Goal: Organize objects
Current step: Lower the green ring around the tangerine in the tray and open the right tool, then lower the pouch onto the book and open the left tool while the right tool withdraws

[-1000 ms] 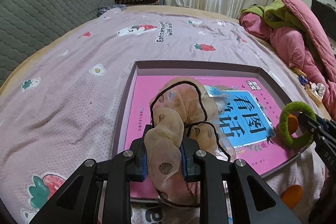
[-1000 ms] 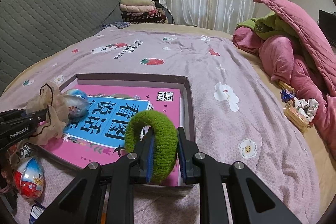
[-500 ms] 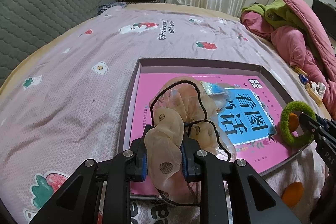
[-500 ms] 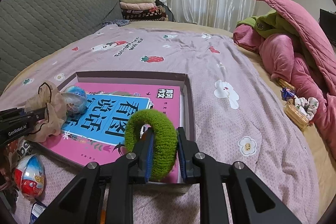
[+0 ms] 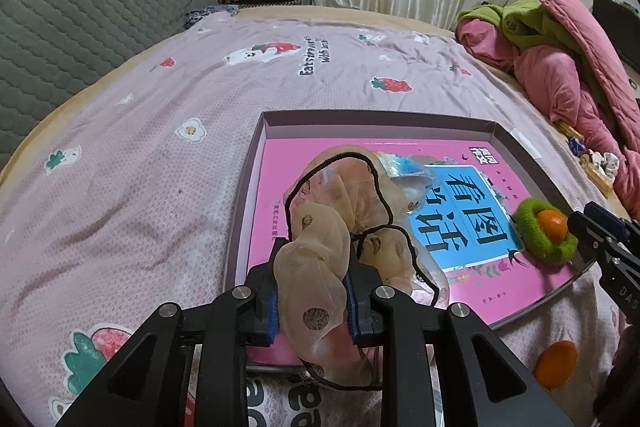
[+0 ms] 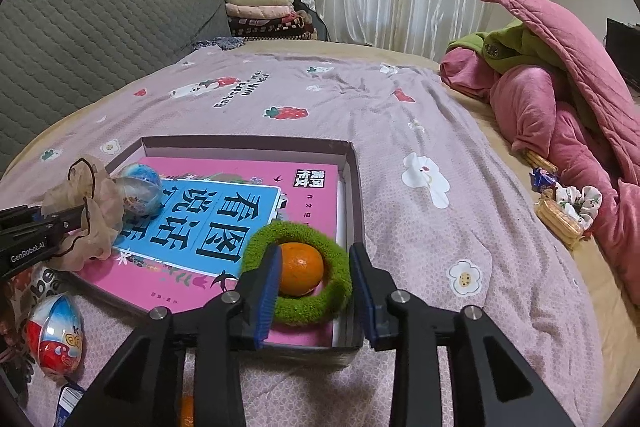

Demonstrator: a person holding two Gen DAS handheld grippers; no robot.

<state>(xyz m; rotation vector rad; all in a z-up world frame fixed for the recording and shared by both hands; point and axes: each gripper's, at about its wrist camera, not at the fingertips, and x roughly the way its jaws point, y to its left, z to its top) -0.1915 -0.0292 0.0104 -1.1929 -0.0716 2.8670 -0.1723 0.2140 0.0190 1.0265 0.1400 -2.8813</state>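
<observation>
A shallow purple box point(image 5: 376, 119) on the bed holds a pink and blue book point(image 5: 472, 211). My left gripper point(image 5: 312, 291) is shut on a sheer beige scrunchie point(image 5: 320, 239) with a black cord, held over the box's near left part. In the right wrist view my right gripper point(image 6: 316, 259) has its jaws opening. The green fuzzy scrunchie point(image 6: 298, 307) lies flat on the book point(image 6: 312, 187) between them, ringed around an orange point(image 6: 300, 269). No pad presses on it. A clear blue capsule egg point(image 6: 138, 187) rests on the book beside the left gripper point(image 6: 76, 215).
A red and white toy egg point(image 6: 54, 337) and a second orange point(image 5: 556, 369) lie on the bedspread outside the box point(image 6: 248, 143). Snack packets and a white scrunchie point(image 6: 568, 207) sit by the pink quilt heap point(image 6: 560, 107) on the right. A grey padded headboard point(image 6: 100, 27) stands at left.
The right gripper's jaws have parted and the green scrunchie, held upright before, has dropped flat around the orange. The left gripper and its beige scrunchie have not moved.
</observation>
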